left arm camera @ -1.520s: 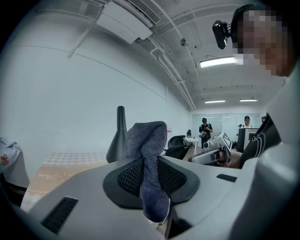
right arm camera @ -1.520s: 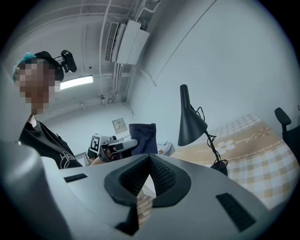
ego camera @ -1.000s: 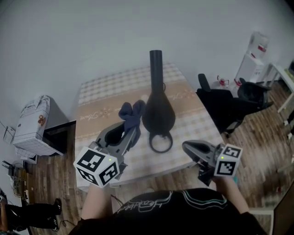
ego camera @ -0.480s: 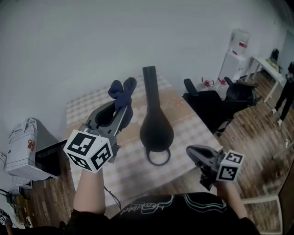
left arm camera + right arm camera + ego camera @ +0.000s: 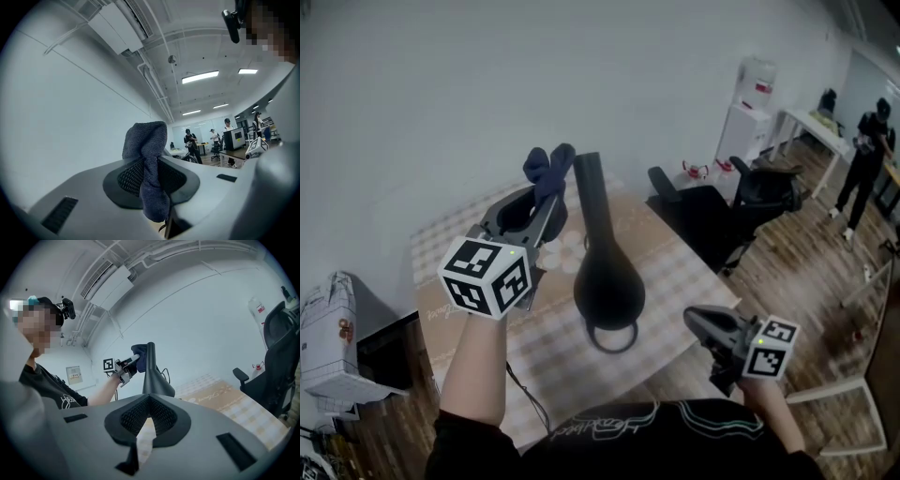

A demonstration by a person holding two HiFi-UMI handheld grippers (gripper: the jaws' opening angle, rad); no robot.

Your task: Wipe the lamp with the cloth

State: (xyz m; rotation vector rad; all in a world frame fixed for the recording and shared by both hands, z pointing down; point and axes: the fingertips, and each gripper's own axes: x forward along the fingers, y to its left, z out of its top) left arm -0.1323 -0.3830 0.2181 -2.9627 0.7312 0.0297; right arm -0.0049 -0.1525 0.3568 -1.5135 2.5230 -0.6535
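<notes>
The black lamp point(image 5: 607, 281) stood upright on the checked table point(image 5: 675, 272). The blue cloth point(image 5: 546, 169) sat just left of its neck top, pinched in the raised left gripper point(image 5: 547, 208), forearm reaching up and away. The right gripper point(image 5: 697, 321) hung low at near right, its 2 jaws pressed together on nothing.

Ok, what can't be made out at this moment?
Whether the cloth touches the lamp: side by side in the head view, too small in the right gripper view.
The lamp in the left gripper view: out of frame; the left claw and cloth fill the foreground.
The lamp's ring base in the right gripper view: behind the right claw.
The table's near edge in the head view: behind the person's torso.
</notes>
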